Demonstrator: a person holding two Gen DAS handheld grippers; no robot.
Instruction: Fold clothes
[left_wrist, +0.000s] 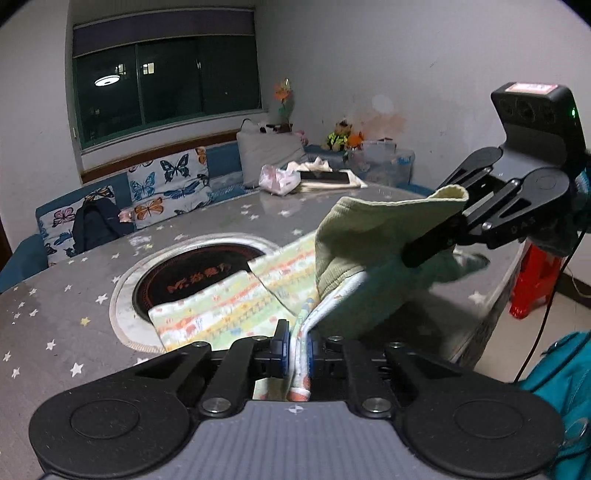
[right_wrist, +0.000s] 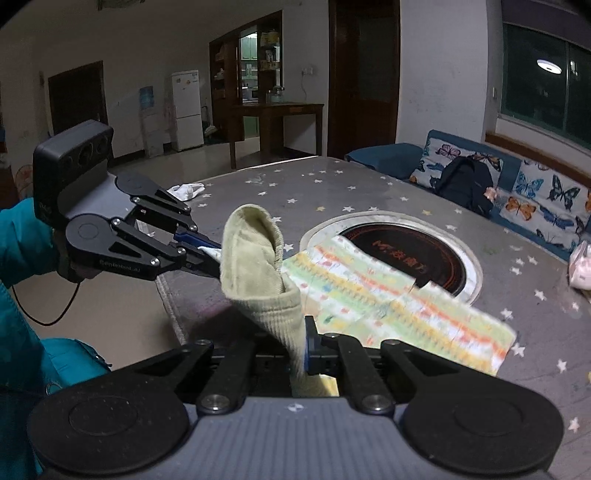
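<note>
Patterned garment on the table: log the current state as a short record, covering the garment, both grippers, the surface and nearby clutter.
garment: small pastel-striped printed pants with a pale green ribbed waistband, waistband end lifted, legs lying on the table
left gripper: shut on the printed edge of the garment
right gripper: shut on the green waistband
surface: grey star-print table cover
under the legs: round dark inset cooktop, partly covered
clutter: pink tissue pack at the far edge
</note>
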